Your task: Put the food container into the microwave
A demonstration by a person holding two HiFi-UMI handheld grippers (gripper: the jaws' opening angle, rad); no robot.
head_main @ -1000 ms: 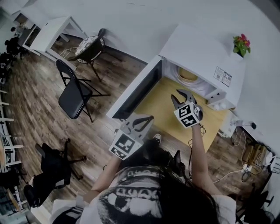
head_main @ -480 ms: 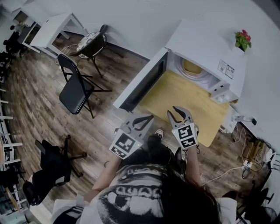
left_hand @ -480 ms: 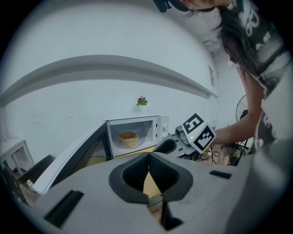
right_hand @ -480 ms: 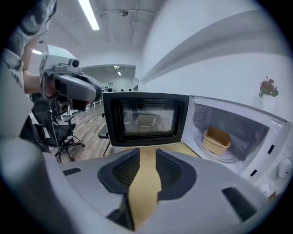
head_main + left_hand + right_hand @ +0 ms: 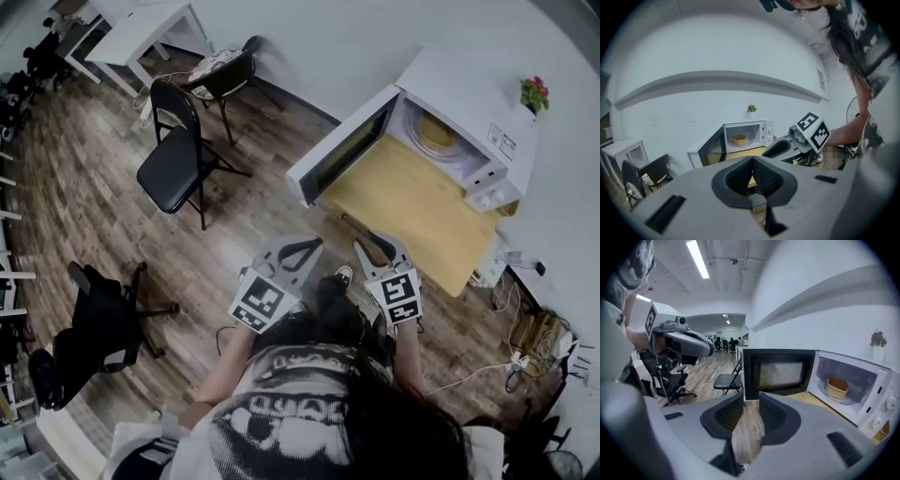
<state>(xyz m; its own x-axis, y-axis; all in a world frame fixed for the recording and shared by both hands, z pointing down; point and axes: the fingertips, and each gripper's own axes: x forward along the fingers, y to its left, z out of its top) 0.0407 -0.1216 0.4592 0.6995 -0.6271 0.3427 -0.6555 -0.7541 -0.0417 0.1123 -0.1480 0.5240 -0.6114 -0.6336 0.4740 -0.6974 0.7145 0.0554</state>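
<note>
Right gripper view: tan round food container (image 5: 837, 387) inside the open microwave (image 5: 881, 397) (its sticker (image 5: 506, 143) unreadable). Right gripper (image 5: 751, 403) empty, parted, jaws just closing slightly; left gripper (image 5: 751, 165) clenched empty.

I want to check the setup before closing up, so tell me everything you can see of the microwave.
The microwave is a white box standing on a yellow table against the white wall. Its door, with a dark window, is hinged at the left and swung wide open. Inside, a tan container sits on the round turntable. Two knobs sit right of the cavity, and a small plant stands on top.
</note>
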